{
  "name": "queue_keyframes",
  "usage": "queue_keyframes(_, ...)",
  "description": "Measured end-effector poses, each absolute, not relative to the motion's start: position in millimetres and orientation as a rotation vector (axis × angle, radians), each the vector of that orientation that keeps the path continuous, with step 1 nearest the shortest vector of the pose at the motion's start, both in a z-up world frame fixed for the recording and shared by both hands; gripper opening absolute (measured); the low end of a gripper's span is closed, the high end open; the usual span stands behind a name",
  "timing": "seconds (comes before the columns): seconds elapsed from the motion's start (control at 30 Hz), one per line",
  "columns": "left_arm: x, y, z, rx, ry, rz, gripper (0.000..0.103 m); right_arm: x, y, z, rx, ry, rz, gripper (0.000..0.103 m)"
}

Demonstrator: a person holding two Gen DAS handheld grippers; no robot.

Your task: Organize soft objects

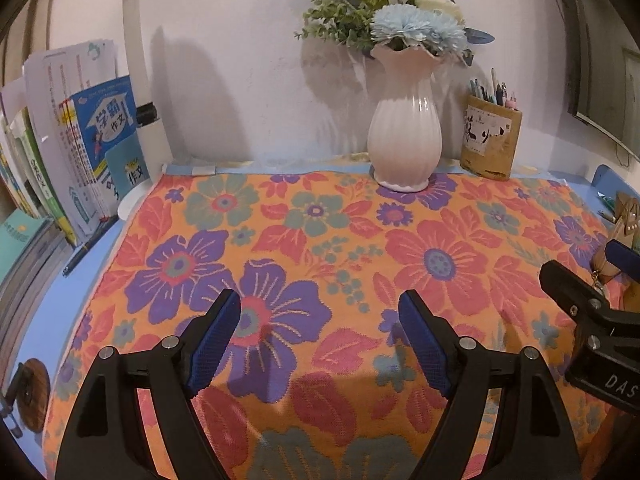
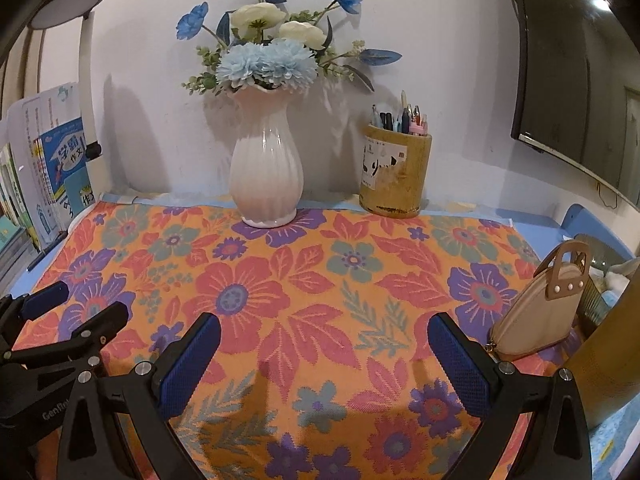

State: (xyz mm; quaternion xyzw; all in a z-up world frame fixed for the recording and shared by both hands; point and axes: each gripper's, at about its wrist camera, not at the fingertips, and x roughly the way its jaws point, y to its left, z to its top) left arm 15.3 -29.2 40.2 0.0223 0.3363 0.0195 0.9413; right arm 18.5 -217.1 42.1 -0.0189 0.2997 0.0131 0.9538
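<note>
Floral cloth lies spread flat over the table, its far edge touching the white vase and its left edge near the books; the left tongs hang spread and empty above its open middle. From the right wrist, the right tongs likewise stand spread over bare cloth, a beige purse at the right edge.

Orange floral cloth; white ribbed vase
</note>
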Motion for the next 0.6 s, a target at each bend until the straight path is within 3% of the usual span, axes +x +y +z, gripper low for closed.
queue_keyframes(0.6,21.0,-27.0,35.9,0.046,0.716,0.055,0.080,19.8,-215.9,40.3,-0.051,0.617,0.028,0.103)
